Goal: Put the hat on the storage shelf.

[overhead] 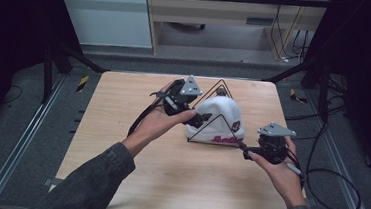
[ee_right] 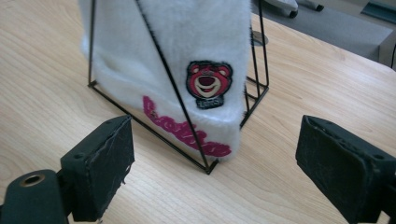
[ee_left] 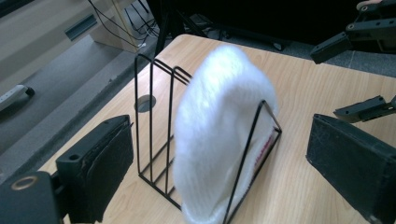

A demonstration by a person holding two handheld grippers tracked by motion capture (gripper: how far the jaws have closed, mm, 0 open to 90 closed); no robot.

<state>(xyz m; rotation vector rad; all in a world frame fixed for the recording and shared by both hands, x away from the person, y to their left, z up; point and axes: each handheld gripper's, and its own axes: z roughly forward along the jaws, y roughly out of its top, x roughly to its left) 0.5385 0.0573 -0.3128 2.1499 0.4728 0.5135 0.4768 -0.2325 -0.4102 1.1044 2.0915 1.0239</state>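
Hat (overhead: 217, 119), white and fluffy, stands on edge in a slot of the black wire rack (overhead: 223, 89) mid-table (overhead: 123, 104), w/ one triangular wire crossing its front. You've got both grippers wide open, nothing held: left gripper (overhead: 200, 118) sits just beside the hat's left side in the high view, its jaws straddling hat and rack in the left gripper view; right gripper (overhead: 242, 148) hangs near the rack's front right corner, a bit apart, facing the hat's brim. Looks like the approach step, prob. to pull the hat out of the rack. Next move calls for closing on fabric only, not the wire, else the rack drags along; maybe pin the rack w/ the other jaws. Writing: round bear-face patch (ee_right: 208, 84) w/ tiny text below, too small to read, plus pink script lettering (ee_right: 186, 134) along the brim, not legible.
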